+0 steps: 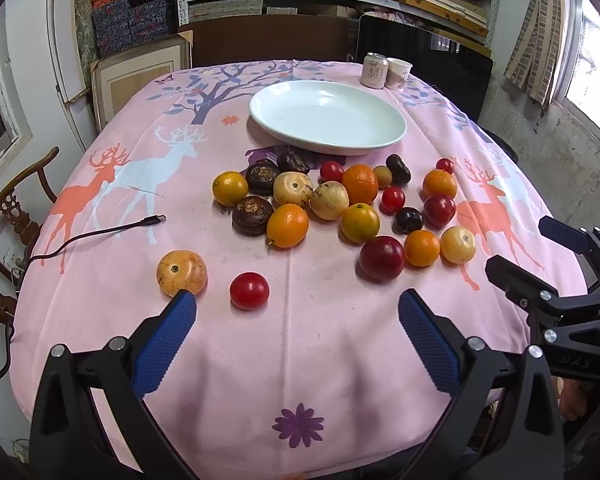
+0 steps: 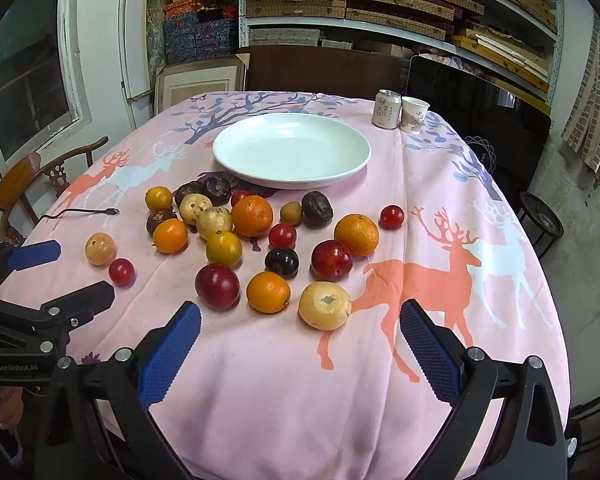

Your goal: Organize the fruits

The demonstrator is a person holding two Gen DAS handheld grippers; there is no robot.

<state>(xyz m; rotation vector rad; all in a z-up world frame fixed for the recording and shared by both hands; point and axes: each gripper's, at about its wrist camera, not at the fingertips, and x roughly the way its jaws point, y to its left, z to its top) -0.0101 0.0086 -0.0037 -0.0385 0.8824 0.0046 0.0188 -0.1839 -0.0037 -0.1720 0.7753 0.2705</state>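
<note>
Many fruits (image 2: pixel 256 240) lie loose on tabletop (image 2: pixel 260 380), in scatter just before white plate (image 2: pixel 292 178); plate holds nothing yet. We judge plate is goal, sorting not begun. We hold left gripper (image 1: pixel 296 308) low, jaws apart and holding nothing, near pale fruit (image 1: pixel 182 272) and red tomato (image 1: pixel 249 290). Right gripper (image 2: pixel 300 320) jaws also apart, near pale fruit (image 2: pixel 325 305). Fruits round, smooth: orange, red, dark, pale yellow. May roll.

Tablecloth (image 2: pixel 260 380): pink, printed with coral and pale-blue deer, purple-blue trees, purple flowers; plate (image 2: pixel 292 148): plain white; fruits (image 1: pixel 332 208): orange, yellow, red, pale cream, dark brown and near-black; gripper pads (image 2: pixel 172 352): blue, ridged, on black frames; cable (image 1: pixel 100 234): black; can (image 2: pixel 387 110): pinkish-white.
</note>
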